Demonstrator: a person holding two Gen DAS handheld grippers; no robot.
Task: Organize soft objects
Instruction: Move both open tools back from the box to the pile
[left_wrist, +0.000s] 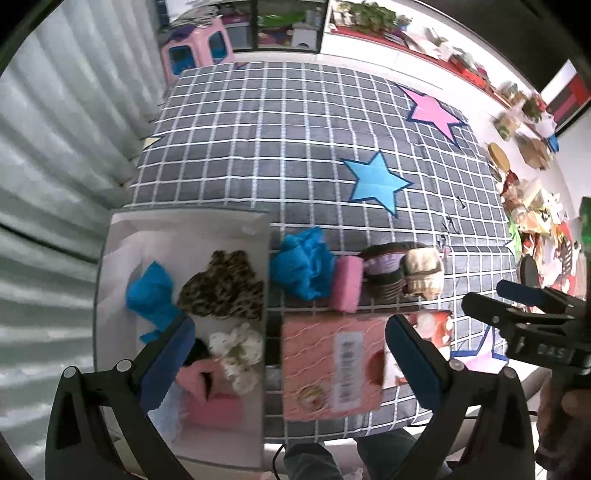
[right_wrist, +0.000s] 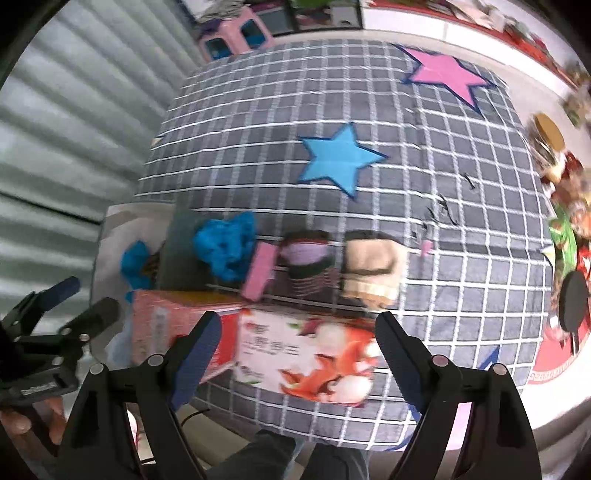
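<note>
Both grippers, left and right, hung spread and empty above the pink carton at the table's near edge. Beyond lay a row of soft items: blue cloth, pink pad, rolled socks. The bin at left held more. The far checked cloth lay open; motion blurred details.

Both tools point steeply down from where I watch. Left tool: jaws stand wide apart, blue pads facing inward, nothing pressed between them. Right tool: jaws likewise spread wide, nothing gripped. Each tool shows at the edge of the other's view, side by side, well apart. A hand wraps the left tool's handle; fingers partly visible, blurred.
</note>
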